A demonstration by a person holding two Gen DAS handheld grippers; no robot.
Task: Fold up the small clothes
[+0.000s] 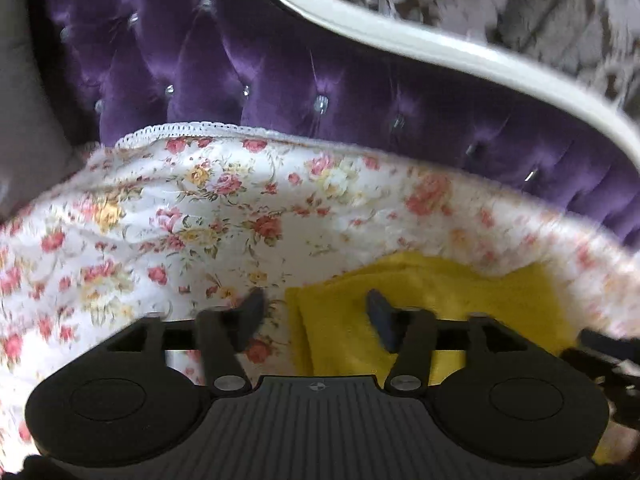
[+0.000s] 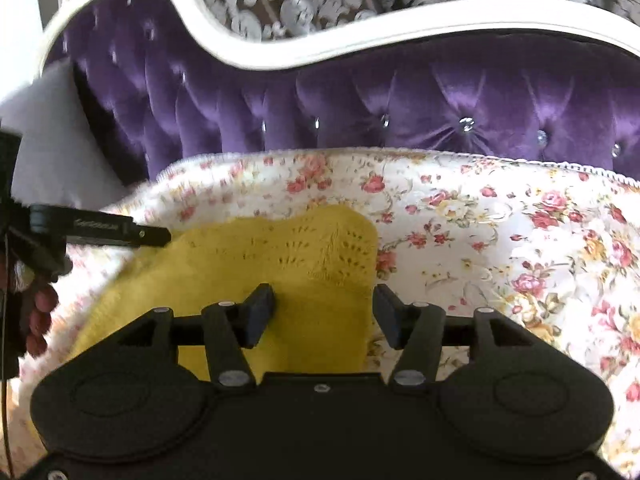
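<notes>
A yellow knitted garment (image 1: 440,300) lies folded on the floral bed cover (image 1: 200,208). In the left wrist view my left gripper (image 1: 316,308) is open and empty, with its jaws straddling the garment's left edge. In the right wrist view the same garment (image 2: 280,264) lies under my right gripper (image 2: 324,308), which is open and empty over the garment's right edge. The left gripper's finger (image 2: 120,232) shows at the left of the right wrist view, touching the garment's far left corner.
A purple tufted headboard (image 2: 400,100) with a white frame (image 2: 360,40) rises behind the bed. A white lace edge (image 1: 192,128) trims the cover's far side. A grey pillow (image 1: 28,120) sits at far left.
</notes>
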